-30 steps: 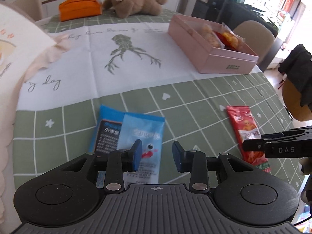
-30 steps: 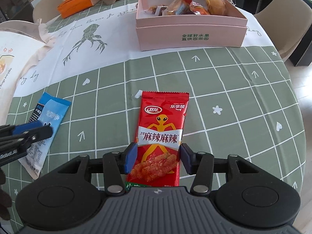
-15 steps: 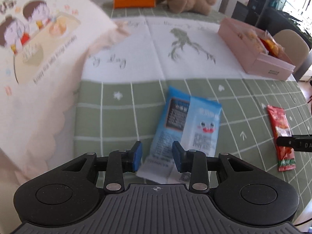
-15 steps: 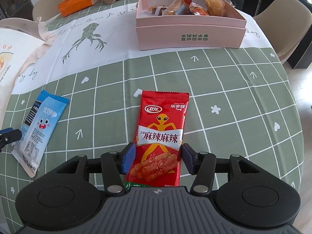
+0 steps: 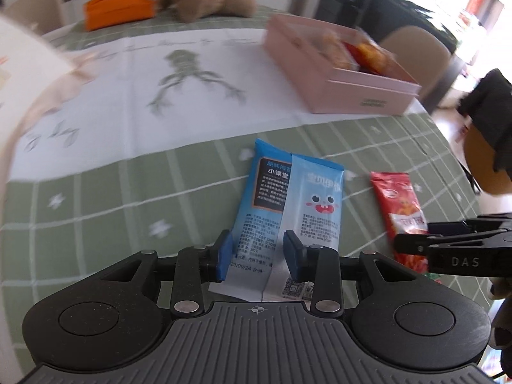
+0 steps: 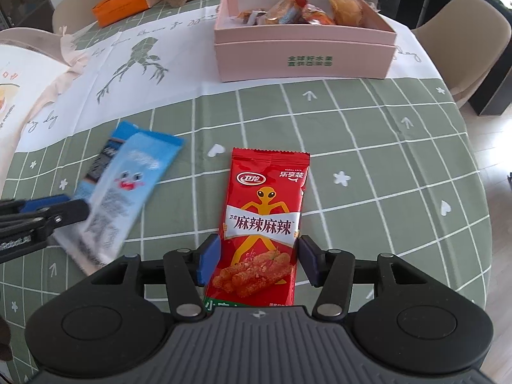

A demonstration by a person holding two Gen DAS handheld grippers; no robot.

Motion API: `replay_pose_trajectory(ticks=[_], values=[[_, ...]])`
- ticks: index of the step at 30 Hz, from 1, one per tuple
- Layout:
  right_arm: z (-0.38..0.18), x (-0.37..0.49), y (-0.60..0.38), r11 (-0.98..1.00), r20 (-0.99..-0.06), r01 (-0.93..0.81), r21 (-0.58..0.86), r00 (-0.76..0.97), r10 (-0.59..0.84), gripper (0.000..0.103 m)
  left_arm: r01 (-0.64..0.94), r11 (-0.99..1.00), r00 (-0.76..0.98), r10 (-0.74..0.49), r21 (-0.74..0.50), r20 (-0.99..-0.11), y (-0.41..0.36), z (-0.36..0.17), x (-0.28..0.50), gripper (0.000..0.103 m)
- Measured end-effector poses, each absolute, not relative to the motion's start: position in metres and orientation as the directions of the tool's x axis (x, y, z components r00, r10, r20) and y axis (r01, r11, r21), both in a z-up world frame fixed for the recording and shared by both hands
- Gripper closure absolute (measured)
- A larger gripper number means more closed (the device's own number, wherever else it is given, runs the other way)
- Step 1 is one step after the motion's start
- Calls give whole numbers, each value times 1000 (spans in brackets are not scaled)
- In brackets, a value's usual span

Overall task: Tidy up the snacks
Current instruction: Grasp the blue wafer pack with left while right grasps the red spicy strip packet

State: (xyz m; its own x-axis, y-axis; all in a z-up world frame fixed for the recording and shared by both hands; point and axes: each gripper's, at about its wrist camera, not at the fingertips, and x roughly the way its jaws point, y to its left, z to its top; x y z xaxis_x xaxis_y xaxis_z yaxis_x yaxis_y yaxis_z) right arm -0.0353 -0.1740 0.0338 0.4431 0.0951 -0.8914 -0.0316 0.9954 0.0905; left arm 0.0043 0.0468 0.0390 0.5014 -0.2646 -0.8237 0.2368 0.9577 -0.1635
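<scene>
Snacks are partly sorted: several wrapped ones already sit in the pink box (image 6: 304, 51), which stands well beyond the fingers on the far part of the table (image 6: 400, 166). Two packets are left out on the green checked cloth, so I judge the job roughly midway.

The red packet (image 6: 264, 224) lies flat with its near end between the fingers of the right gripper (image 6: 260, 260); the jaws are spread on either side of it, just beside its edges and not yet pinching.

The blue packet (image 5: 289, 211) lies between and ahead of the fingers of the left gripper (image 5: 257, 251), which are likewise parted with the packet's near end in the gap. This view is blurred, so whether a pad touches the wrapper cannot be told.

What remains, as I judge it, is closing on each packet and carrying both forward to the box.
</scene>
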Motion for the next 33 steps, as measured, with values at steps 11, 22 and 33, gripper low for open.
replay_pose_trajectory(ticks=[11, 22, 33], values=[[34, -41, -206, 992, -860, 53, 118, 505, 75, 46, 450, 893, 463, -228, 5, -857, -7, 57, -11, 63], [27, -44, -232, 981, -852, 104, 163, 516, 87, 29, 479, 878, 407, -224, -2, -886, -27, 42, -7, 52], [24, -38, -225, 985, -857, 96, 146, 510, 77, 15, 442, 893, 474, -159, 78, -866, -6, 45, 0, 56]])
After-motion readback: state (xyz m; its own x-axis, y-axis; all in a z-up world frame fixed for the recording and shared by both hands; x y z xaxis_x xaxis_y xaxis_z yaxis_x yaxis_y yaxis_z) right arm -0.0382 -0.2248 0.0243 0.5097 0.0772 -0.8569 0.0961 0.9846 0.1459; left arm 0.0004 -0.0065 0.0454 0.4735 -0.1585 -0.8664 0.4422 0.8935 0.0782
